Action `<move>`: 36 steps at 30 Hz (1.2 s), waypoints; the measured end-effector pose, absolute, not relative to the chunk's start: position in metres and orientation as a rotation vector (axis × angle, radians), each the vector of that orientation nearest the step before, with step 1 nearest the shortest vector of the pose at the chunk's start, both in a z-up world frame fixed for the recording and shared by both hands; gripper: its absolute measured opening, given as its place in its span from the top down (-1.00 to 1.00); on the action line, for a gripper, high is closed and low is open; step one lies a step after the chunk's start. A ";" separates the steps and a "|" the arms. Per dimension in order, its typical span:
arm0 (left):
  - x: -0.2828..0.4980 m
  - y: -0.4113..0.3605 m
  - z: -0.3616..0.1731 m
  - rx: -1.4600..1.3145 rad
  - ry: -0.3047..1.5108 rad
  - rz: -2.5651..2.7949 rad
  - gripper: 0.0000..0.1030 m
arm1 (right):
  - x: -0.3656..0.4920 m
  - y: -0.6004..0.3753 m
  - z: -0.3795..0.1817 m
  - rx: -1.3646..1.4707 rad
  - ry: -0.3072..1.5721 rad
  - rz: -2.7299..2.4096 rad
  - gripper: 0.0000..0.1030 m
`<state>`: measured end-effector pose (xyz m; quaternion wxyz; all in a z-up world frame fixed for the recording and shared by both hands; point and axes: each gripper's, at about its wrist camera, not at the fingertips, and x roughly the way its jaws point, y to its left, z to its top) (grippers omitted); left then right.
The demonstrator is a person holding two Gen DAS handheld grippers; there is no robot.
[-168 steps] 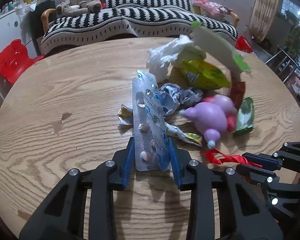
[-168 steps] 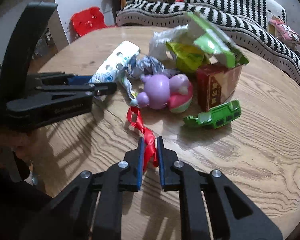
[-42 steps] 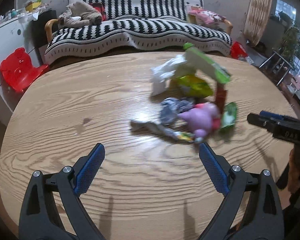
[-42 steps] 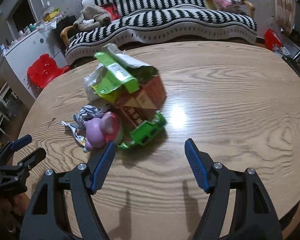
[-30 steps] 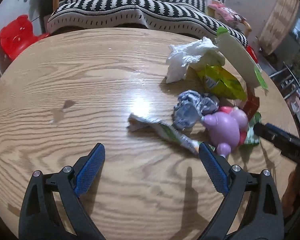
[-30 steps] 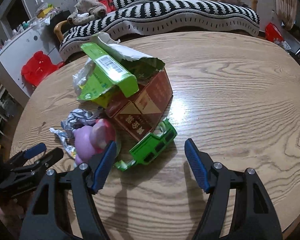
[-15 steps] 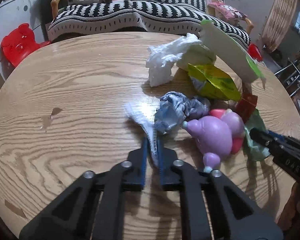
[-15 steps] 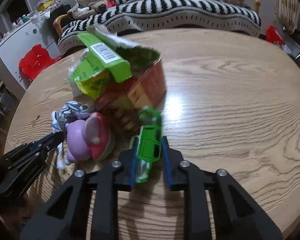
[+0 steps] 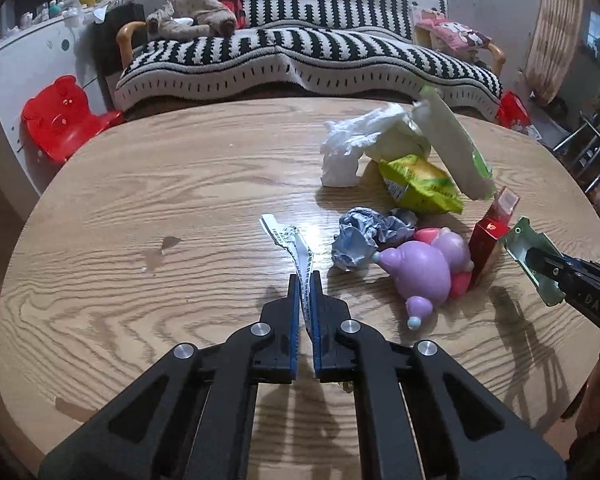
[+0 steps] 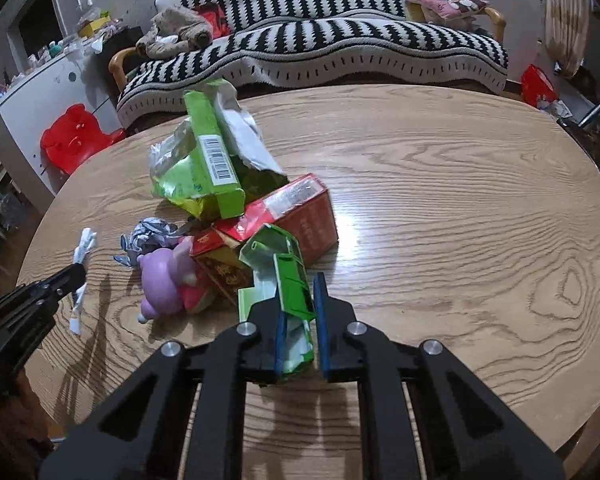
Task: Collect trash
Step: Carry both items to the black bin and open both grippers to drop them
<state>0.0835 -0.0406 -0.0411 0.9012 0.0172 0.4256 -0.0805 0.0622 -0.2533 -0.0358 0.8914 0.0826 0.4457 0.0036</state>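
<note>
Left gripper clamped on a thin wrapper; its free end sticks out past the tips over the table. Right gripper has just been closing and pinches a green carton between its pads. Ahead-left of the right fingers: red box, purple toy, foil ball, green packet.

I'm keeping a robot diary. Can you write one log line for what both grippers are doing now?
left gripper: shut on wrapper strip | right gripper: closing, shut on green toy truck | pile left on table
</note>
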 end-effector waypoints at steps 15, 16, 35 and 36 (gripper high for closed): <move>0.047 -0.136 -0.010 0.095 0.815 -0.373 0.92 | -0.013 -0.337 0.002 0.203 0.823 -0.095 0.74; 0.043 -0.150 -0.009 0.106 0.808 -0.397 0.92 | -0.021 -0.348 0.003 0.207 0.819 -0.115 0.74; -0.098 -0.410 -0.033 0.257 0.784 -1.050 0.92 | -0.221 -0.574 -0.012 0.420 0.785 -0.560 0.74; -0.110 -0.427 -0.040 0.277 0.797 -1.090 0.92 | -0.233 -0.584 -0.018 0.442 0.796 -0.580 0.74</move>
